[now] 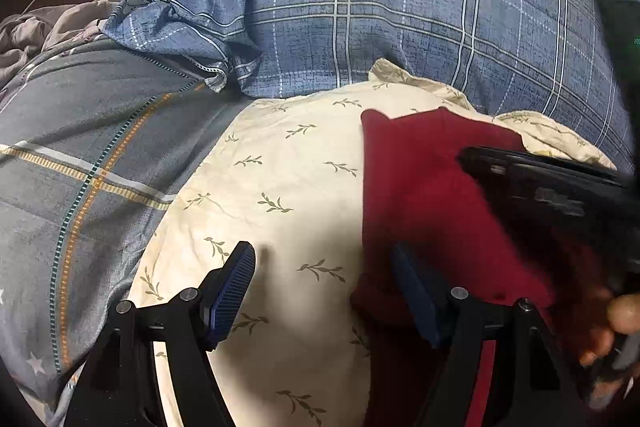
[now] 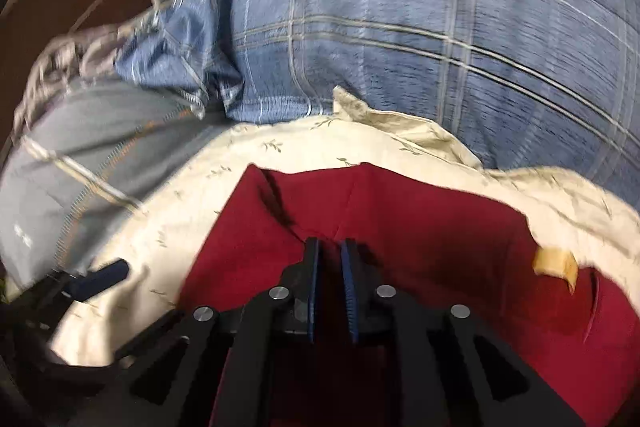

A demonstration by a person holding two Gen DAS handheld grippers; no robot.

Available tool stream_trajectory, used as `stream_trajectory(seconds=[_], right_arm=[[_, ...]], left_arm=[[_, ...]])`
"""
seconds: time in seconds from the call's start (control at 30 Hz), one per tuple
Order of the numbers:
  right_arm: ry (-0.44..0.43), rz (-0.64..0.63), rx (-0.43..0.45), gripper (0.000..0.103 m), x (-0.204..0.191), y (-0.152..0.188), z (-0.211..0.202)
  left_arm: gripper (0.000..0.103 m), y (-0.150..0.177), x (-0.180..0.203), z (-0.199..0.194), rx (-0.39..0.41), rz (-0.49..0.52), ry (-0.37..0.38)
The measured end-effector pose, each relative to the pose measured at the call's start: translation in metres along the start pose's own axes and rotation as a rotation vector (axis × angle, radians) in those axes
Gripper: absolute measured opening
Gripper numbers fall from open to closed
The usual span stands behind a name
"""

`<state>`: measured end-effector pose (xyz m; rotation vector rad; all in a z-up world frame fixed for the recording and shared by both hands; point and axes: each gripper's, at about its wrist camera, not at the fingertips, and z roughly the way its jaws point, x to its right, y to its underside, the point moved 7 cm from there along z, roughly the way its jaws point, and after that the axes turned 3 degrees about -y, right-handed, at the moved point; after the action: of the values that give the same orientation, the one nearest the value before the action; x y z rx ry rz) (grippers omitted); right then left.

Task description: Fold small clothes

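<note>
1. The garment (image 2: 420,227) is a dark red cloth, plain and soft, lying on the cream sheet (image 1: 280,187) with its far edge raised into a shallow peaked fold
2. A tan tag (image 2: 556,263) sits at the garment's right edge, beside a short slit or seam in the red cloth
3. The right gripper (image 2: 331,255) is over the middle of the garment, its blue pads nearly together with a ridge of red cloth pinched between them; creases run from that pinch toward the far edge
4. The left gripper (image 1: 324,259) has its fingers spread wide apart and grips nothing; one pad hangs over the sheet just left of the garment, the other over the garment's left border
5. The sheet under the garment is cream with small green sprigs, wrinkled along its far side
6. Beyond the garment rises a blue plaid quilt (image 1: 400,7); left of the garment and sheet lies a grey blanket (image 1: 80,167) with orange and white stripes
7. The right wrist view is motion-blurred, so fine cloth detail is unclear
</note>
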<state>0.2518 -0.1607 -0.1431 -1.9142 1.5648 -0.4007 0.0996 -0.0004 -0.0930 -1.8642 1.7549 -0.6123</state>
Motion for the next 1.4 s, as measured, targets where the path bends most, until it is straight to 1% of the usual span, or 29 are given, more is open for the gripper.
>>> stream_trajectory(seconds=[0.07, 0.13, 0.27, 0.3, 0.37, 0.4, 0.43, 0.47, 0.5, 0.53, 0.57, 0.6, 0.67, 0.73, 0.77, 0.8, 0.87, 0.9, 0.93, 0.97, 1.0, 1.07, 1.1, 1.17, 1.2, 1.27, 1.33, 1.4], right_arm=[[-0.01, 0.011, 0.023, 0.016, 0.002, 0.006, -0.019], [0.003, 0.003, 0.029, 0.026, 0.006, 0.02, -0.035], [0.067, 0.015, 0.007, 0.028, 0.026, 0.052, -0.058], [0.087, 0.022, 0.003, 0.031, 0.033, 0.058, -0.062], [0.141, 0.042, 0.009, 0.032, 0.049, 0.07, -0.071], [0.155, 0.055, 0.014, 0.032, 0.054, 0.075, -0.075], [0.167, 0.08, 0.021, 0.034, 0.061, 0.08, -0.08], [0.174, 0.096, 0.024, 0.037, 0.066, 0.083, -0.084], [0.186, 0.121, 0.023, 0.047, 0.074, 0.089, -0.087], [0.201, 0.141, 0.007, 0.053, 0.082, 0.096, -0.087], [0.198, 0.146, -0.007, 0.053, 0.085, 0.101, -0.087], [0.186, 0.137, -0.001, 0.053, 0.085, 0.105, -0.09], [0.196, 0.129, 0.014, 0.053, 0.087, 0.11, -0.103], [0.192, 0.153, 0.048, 0.053, 0.093, 0.113, -0.116], [0.185, 0.176, 0.073, 0.053, 0.099, 0.112, -0.124], [0.196, 0.202, 0.093, 0.053, 0.107, 0.111, -0.131], [0.243, 0.231, 0.107, 0.053, 0.123, 0.11, -0.139], [0.273, 0.246, 0.103, 0.054, 0.134, 0.112, -0.14], [0.284, 0.252, 0.093, 0.054, 0.139, 0.114, -0.139], [0.298, 0.269, 0.045, 0.054, 0.149, 0.121, -0.131], [0.299, 0.289, 0.006, 0.054, 0.156, 0.128, -0.126], [0.262, 0.31, 0.04, 0.054, 0.158, 0.131, -0.131], [0.248, 0.326, 0.059, 0.054, 0.159, 0.131, -0.139], [0.24, 0.34, 0.093, 0.054, 0.162, 0.131, -0.155], [0.256, 0.338, 0.118, 0.054, 0.166, 0.129, -0.167], [0.313, 0.319, 0.15, 0.054, 0.178, 0.125, -0.189], [0.369, 0.309, 0.168, 0.059, 0.194, 0.122, -0.206], [0.412, 0.306, 0.17, 0.061, 0.208, 0.12, -0.217]], left_arm=[[0.071, 0.0, 0.0, -0.002, 0.004, -0.004, 0.001], [0.071, 0.001, 0.0, -0.004, 0.007, -0.007, 0.003], [0.071, 0.001, 0.001, -0.012, 0.026, -0.012, 0.013], [0.071, 0.001, 0.002, -0.014, 0.033, -0.013, 0.018], [0.071, 0.0, 0.003, -0.021, 0.054, -0.012, 0.024], [0.071, 0.0, 0.005, -0.025, 0.073, -0.006, 0.024], [0.071, 0.0, 0.006, -0.028, 0.083, 0.0, 0.026], [0.071, 0.0, 0.01, -0.032, 0.097, 0.012, 0.028], [0.071, 0.001, 0.013, -0.035, 0.105, 0.022, 0.031], [0.071, 0.002, 0.016, -0.038, 0.111, 0.03, 0.04], [0.071, 0.003, 0.019, -0.041, 0.117, 0.035, 0.054], [0.071, 0.004, 0.021, -0.043, 0.12, 0.038, 0.068], [0.071, 0.006, 0.027, -0.048, 0.118, 0.041, 0.106], [0.071, 0.007, 0.031, -0.053, 0.12, 0.044, 0.134], [0.071, 0.007, 0.033, -0.055, 0.126, 0.049, 0.138], [0.071, 0.006, 0.035, -0.056, 0.132, 0.057, 0.136], [0.071, 0.006, 0.037, -0.055, 0.133, 0.072, 0.129], [0.071, 0.005, 0.039, -0.054, 0.13, 0.077, 0.125], [0.071, 0.005, 0.04, -0.052, 0.125, 0.078, 0.123], [0.071, 0.005, 0.041, -0.05, 0.119, 0.076, 0.126], [0.071, 0.005, 0.043, -0.049, 0.112, 0.075, 0.132], [0.071, 0.005, 0.047, -0.043, 0.089, 0.076, 0.143], [0.071, 0.005, 0.048, -0.039, 0.076, 0.078, 0.141], [0.071, 0.006, 0.05, -0.031, 0.056, 0.09, 0.122], [0.071, 0.006, 0.051, -0.027, 0.043, 0.101, 0.111], [0.071, 0.007, 0.055, -0.022, 0.026, 0.112, 0.103], [0.071, 0.007, 0.057, -0.018, 0.018, 0.111, 0.103], [0.071, 0.006, 0.059, -0.017, 0.022, 0.116, 0.101]])
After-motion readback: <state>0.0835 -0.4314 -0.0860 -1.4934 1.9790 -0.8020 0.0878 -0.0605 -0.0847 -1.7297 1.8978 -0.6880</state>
